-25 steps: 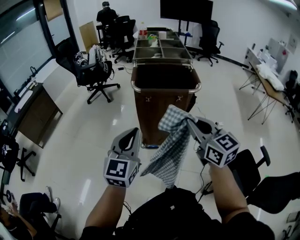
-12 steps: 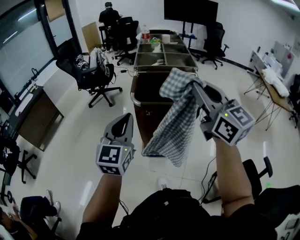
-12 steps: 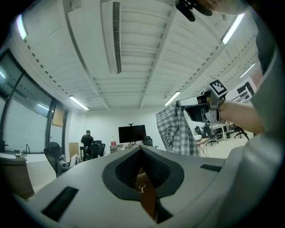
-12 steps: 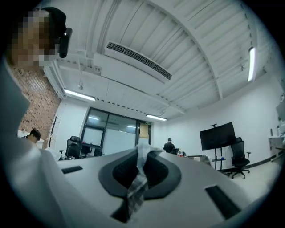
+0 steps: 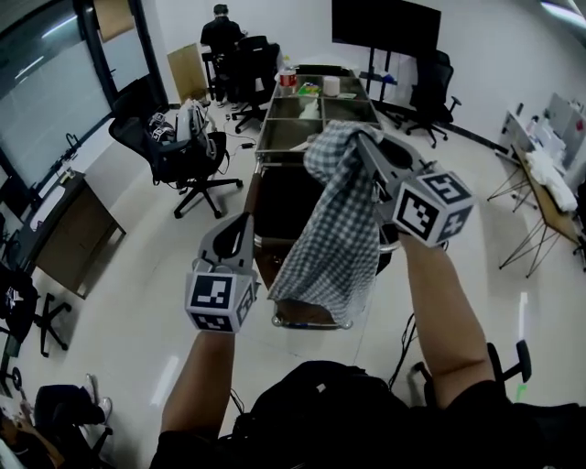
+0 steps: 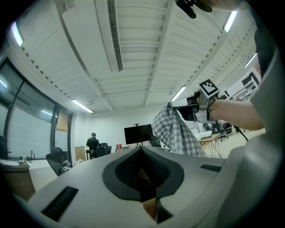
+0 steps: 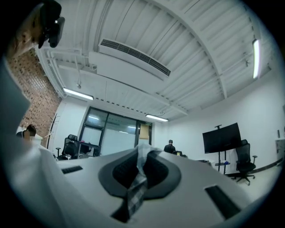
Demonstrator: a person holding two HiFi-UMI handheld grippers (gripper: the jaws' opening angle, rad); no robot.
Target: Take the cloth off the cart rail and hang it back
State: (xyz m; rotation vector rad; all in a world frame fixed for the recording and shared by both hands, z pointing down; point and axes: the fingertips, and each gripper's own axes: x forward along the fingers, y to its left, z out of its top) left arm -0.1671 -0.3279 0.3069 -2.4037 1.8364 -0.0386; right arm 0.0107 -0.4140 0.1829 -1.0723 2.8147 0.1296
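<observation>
A blue-and-white checked cloth [image 5: 331,224] hangs from my right gripper [image 5: 362,139], which is shut on its upper corner. In the right gripper view a strip of the cloth [image 7: 135,191] is pinched between the pads of that gripper [image 7: 142,150]. The cloth drapes in front of the near end of the brown cart [image 5: 275,197] and hides most of its chrome rail [image 5: 264,242]. My left gripper [image 5: 241,220] is lower and to the left, shut and holding nothing, apart from the cloth. In the left gripper view, that gripper [image 6: 141,149] sees the cloth [image 6: 178,131] hanging to the right.
Steel trays [image 5: 291,108] with bottles fill the cart top. Black office chairs [image 5: 183,147] stand to the left and a person [image 5: 222,27] sits at the back. A desk [image 5: 69,220] is on the left, a folding table [image 5: 549,188] on the right and a dark screen [image 5: 385,23] behind.
Both grippers have moved forward toward the cart and upward. The right one has carried the cloth up with it, so the cloth now hangs over the cart's near end.
</observation>
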